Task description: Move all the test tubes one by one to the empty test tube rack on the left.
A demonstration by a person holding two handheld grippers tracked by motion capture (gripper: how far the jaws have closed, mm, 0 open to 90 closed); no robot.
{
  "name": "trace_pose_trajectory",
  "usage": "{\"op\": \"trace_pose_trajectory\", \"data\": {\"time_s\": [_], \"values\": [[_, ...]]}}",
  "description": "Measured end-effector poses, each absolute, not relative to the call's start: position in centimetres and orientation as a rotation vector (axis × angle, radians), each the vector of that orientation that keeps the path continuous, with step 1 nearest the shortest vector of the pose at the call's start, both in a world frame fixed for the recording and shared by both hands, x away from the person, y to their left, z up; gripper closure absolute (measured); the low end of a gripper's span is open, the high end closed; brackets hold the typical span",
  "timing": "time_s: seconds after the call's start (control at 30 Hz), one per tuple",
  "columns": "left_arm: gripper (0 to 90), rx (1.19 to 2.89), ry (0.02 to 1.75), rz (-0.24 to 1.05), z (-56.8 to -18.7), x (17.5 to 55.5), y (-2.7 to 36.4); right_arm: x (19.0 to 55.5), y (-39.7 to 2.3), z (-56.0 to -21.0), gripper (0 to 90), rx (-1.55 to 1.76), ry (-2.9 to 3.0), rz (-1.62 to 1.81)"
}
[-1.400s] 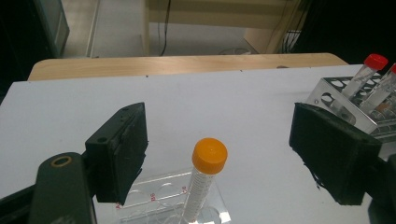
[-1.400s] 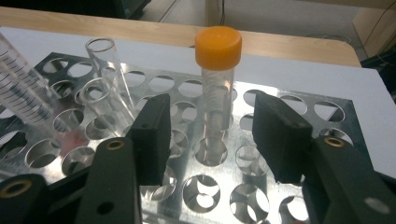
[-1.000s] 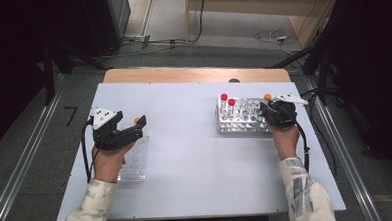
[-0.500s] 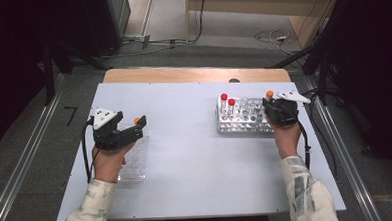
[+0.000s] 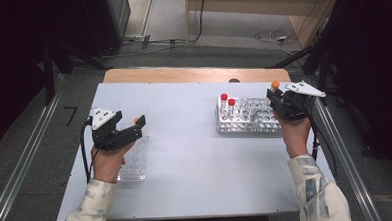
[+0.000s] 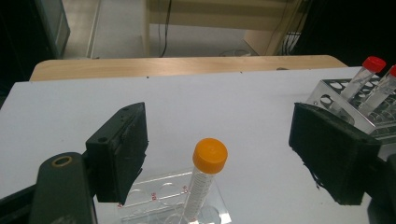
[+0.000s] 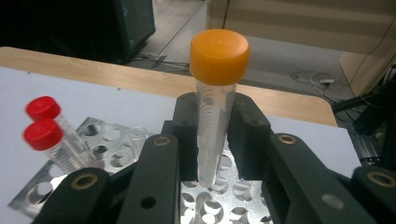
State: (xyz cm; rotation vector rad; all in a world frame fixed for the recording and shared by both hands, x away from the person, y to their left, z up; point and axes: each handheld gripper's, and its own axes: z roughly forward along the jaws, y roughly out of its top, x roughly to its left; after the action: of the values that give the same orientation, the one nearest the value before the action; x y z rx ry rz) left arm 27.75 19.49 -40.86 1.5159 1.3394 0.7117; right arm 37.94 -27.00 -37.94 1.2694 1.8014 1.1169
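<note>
The right hand-held gripper [image 7: 215,135] is clamped on an orange-capped tube [image 7: 216,100] — the tube stands upright between the pads, its tip just above the holes of the metal rack [image 5: 247,118] on the white bench [image 5: 196,160]. Two red-capped tubes [image 7: 46,128] lean in the rack's far-left corner. The left hand-held gripper [image 6: 233,158] is spread wide — a second orange-capped tube [image 6: 203,179] stands between its jaws, untouched, in a clear plastic rack [image 5: 135,160]. Its graduation marks are too small to read.
</note>
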Motion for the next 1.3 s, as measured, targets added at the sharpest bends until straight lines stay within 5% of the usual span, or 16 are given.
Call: {"op": "trace_pose_trajectory", "data": {"time_s": [0.5,1.3], "values": [[20.0,1.515,1.335,0.709,-40.8,27.6,19.4,33.0,-25.8,-38.9,71.5,1.22,1.923,1.21],[20.0,1.536,1.267,0.686,-40.0,26.8,17.8,29.9,-19.4,-41.1,71.6,1.055,2.168,1.297]]}}
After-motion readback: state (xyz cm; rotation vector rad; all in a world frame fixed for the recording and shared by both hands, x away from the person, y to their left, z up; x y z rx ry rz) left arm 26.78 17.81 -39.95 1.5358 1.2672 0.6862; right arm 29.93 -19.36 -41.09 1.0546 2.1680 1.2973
